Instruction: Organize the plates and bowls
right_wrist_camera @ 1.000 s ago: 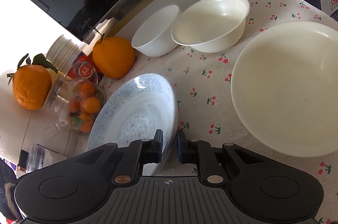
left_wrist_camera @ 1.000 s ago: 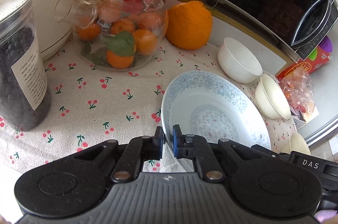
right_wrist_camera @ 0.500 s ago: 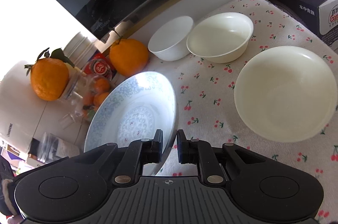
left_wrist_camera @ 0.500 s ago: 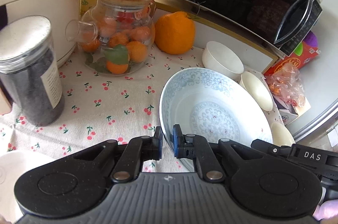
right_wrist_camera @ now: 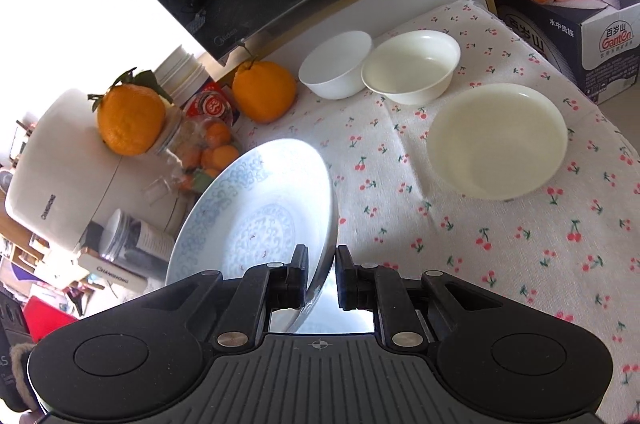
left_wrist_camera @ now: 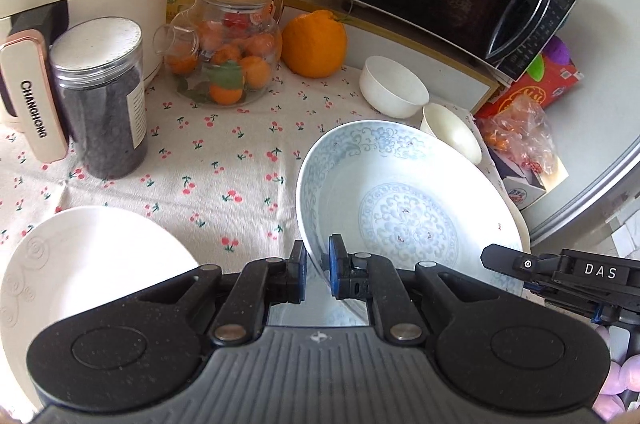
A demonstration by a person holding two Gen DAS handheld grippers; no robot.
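Both my claws pinch one blue-patterned white porcelain plate by its rim: my left claw on its left edge, my right claw on its right edge, each nearly closed. The plate hangs tilted above the cherry-print desk. To the right lies a cream plate; beyond it stand two white bowls.

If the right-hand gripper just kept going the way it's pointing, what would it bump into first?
The right gripper already grips the rim of the blue-patterned plate. Past that rim its line probably meets the bare cherry-print tablecloth, short of the two white bowls; depth is uncertain.
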